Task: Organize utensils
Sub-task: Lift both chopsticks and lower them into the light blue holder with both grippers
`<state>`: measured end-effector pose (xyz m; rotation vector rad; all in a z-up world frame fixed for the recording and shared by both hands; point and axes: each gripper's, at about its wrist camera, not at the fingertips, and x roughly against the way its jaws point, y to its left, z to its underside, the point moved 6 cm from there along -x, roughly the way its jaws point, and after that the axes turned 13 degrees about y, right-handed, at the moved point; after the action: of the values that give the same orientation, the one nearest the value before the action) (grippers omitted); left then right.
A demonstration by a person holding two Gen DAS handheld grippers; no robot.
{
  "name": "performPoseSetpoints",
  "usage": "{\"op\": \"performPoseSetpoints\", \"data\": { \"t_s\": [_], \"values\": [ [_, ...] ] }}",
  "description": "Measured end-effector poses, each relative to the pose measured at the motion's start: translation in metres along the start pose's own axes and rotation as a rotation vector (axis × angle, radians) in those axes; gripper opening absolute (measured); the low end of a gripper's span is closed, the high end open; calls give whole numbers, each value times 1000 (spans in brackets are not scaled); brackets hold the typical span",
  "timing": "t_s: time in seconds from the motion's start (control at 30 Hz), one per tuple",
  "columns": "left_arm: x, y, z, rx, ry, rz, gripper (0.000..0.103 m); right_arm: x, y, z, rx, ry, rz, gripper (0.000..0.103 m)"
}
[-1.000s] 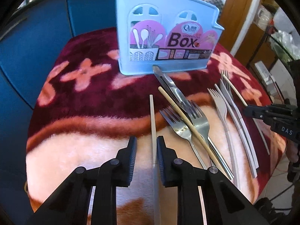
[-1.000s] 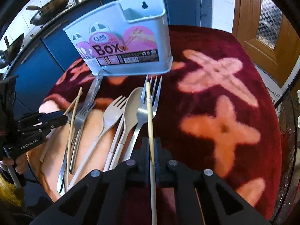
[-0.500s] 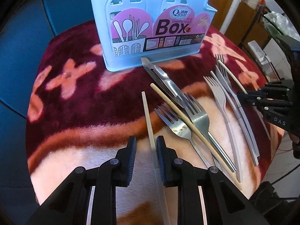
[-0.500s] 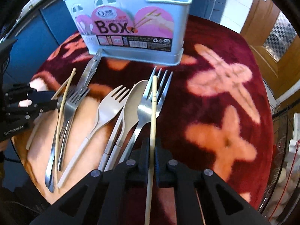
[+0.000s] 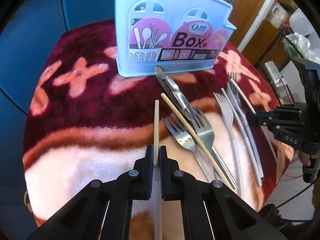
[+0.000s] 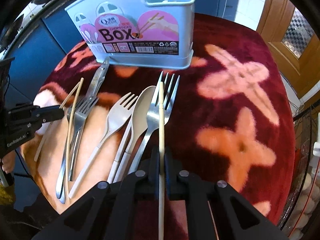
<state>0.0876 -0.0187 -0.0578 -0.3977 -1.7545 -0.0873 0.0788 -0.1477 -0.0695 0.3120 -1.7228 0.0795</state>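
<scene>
A light blue utensil box [image 5: 172,38] stands at the far side of the table; it also shows in the right wrist view [image 6: 140,28]. My left gripper [image 5: 156,156] is shut on a pale chopstick [image 5: 156,124] that points toward the box. My right gripper [image 6: 161,156] is shut on another chopstick [image 6: 161,120], held over a steel fork [image 6: 160,108]. Steel forks [image 5: 200,128], a third chopstick [image 5: 192,132], metal tongs [image 5: 172,90], beige forks and a beige spoon [image 6: 140,116] lie in front of the box.
A red and pink fleece blanket [image 5: 80,104] covers the round table. Blue cabinets [image 5: 30,40] stand behind on the left. A wooden door [image 6: 296,30] is on the right. The table edge drops off near both grippers.
My left gripper has closed on the pale chopstick, which lay between its open fingers before. Both grippers have moved nearer the box; the right one kept its chopstick.
</scene>
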Motion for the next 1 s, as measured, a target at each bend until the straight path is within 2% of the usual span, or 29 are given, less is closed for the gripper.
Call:
{"op": "performPoseSetpoints", "data": {
  "t_s": [0.23,0.47,0.77,1.0],
  "values": [
    [22,-4,9,13,-69,-13,5,23,4,19,-32,-86,-44,6],
    [46,0,16,43,-143,-2,5,55,13,25,-56,-225,-90,6],
    [73,-4,9,75,-249,29,5,86,20,9,-83,-404,-150,6],
    [95,-11,-8,77,-360,47,5,111,22,-8,-73,-532,-145,6]
  ]
}}
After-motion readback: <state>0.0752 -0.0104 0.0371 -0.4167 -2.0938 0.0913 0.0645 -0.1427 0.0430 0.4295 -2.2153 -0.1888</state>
